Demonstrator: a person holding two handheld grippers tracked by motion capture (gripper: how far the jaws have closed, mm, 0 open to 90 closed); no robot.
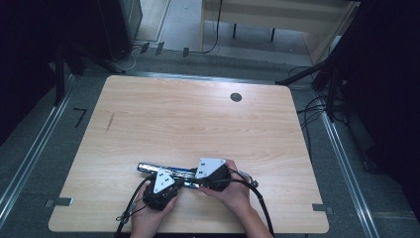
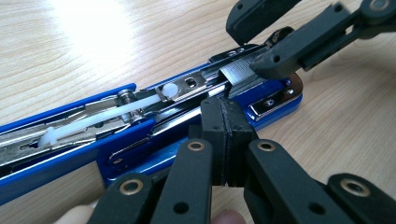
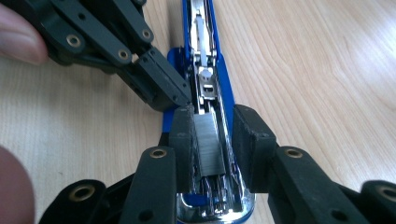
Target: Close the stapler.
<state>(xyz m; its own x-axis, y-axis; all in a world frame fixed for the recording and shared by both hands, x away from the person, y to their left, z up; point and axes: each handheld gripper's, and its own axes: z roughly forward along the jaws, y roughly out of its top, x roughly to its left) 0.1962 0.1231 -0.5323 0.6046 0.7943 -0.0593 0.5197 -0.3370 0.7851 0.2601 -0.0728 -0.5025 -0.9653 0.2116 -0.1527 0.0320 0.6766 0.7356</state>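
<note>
Our left gripper (image 2: 227,140) has its jaws pressed flat together with nothing between them, the ribbed black pads meeting in a single seam just against the near side of the stapler (image 2: 140,126). Our right gripper (image 3: 215,140) has its jaws apart, one on each side of the stapler's open channel; a strip of staples (image 3: 208,144) lies between them, and we cannot tell whether the pads press on it. The stapler is long and narrow, with glossy blue plastic sides, a bright metal magazine and a white plastic pusher rod (image 2: 93,119) running along the channel; its chrome end gleams at the bottom of the right gripper view. The staples form a dull grey block, finely ridged, with square edges. In the high view the stapler lies flat near the front edge of the table (image 1: 198,119), roughly parallel to that edge, with both hands close together over it. The tabletop is pale wood grain, smooth, with rounded corners and a small dark round grommet (image 1: 236,97) far back on the right. The far stretch of the top and both sides leave wide room; toward the front edge little margin lies behind our hands.
</note>
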